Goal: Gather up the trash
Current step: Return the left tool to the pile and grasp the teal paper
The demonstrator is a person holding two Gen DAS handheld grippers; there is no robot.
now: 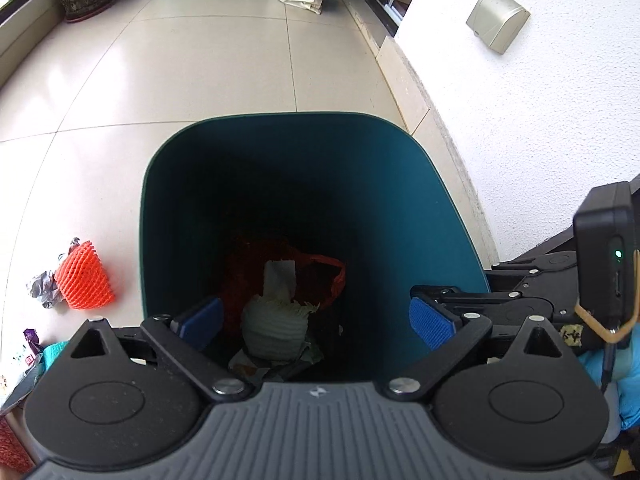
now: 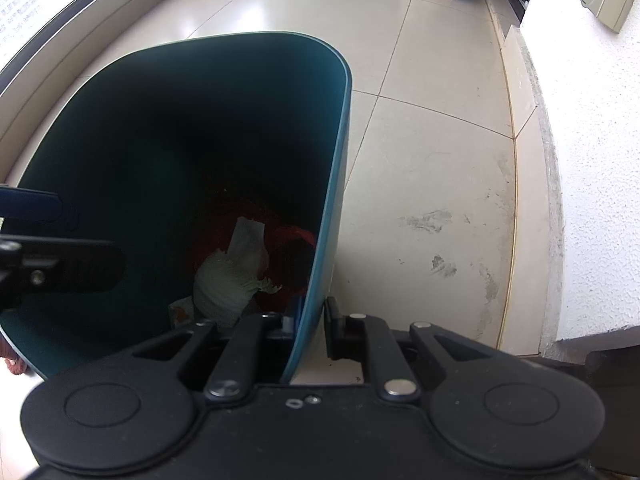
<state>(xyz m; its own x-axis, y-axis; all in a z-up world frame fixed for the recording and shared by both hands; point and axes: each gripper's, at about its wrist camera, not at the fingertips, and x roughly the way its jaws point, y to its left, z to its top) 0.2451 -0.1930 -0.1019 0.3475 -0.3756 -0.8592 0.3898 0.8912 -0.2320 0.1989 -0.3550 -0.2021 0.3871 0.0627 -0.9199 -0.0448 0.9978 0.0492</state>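
— What lies around the tall teal plastic bin [image 1: 400,184]?
— An orange foam fruit net [image 1: 85,278] and crumpled grey wrapper [image 1: 43,289] on the tiled floor [image 1: 200,64], left of it.
— The grippers?
— Left gripper [image 1: 316,322] spread wide over the bin mouth (holding nothing); right gripper [image 2: 310,320] has its fingers clamped on the bin's wall.

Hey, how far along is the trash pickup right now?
Partly done. The teal bin already holds a white foam net, a paper scrap and a red bag. In hand: the right gripper is clamped on the bin's wall, while the left gripper hangs open and empty over the bin. Left on the floor: an orange foam net and crumpled foil beside it.
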